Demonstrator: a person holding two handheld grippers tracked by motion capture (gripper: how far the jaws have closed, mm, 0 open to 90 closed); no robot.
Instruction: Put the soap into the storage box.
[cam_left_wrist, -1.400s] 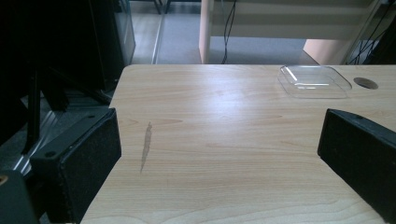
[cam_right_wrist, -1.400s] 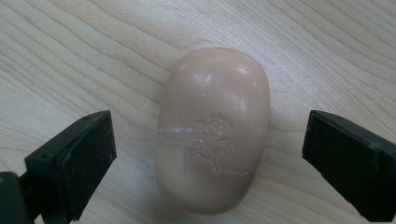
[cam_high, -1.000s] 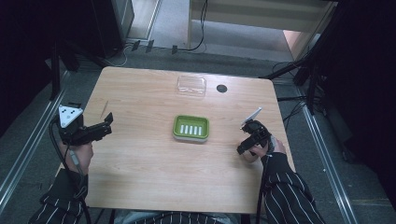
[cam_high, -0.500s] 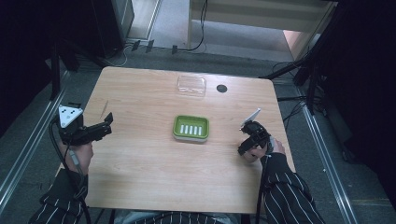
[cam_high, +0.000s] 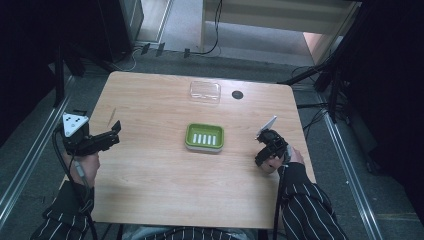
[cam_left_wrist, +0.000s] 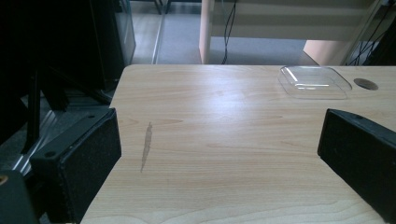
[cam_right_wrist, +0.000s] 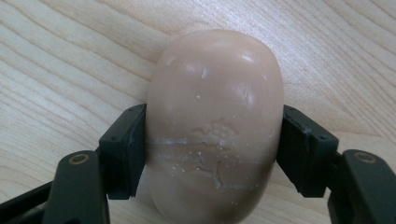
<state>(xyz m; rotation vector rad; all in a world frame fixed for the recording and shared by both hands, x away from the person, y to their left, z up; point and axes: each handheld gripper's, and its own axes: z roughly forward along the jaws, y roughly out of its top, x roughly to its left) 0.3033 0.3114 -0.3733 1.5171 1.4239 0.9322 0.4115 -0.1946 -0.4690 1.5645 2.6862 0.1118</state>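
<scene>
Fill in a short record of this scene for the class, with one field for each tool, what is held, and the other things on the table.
Right tool: jaws have just been closing; now shut on the bar of soap, one pad on each side
Soap: pale pink, oval, lying on the wooden table near its right edge
Left tool: open, nothing between the jaws, at the table's left edge
Green soap dish: mid-table, no soap in it
Clear plastic lid: far side of the table
Dark round hole: just right of the lid
</scene>
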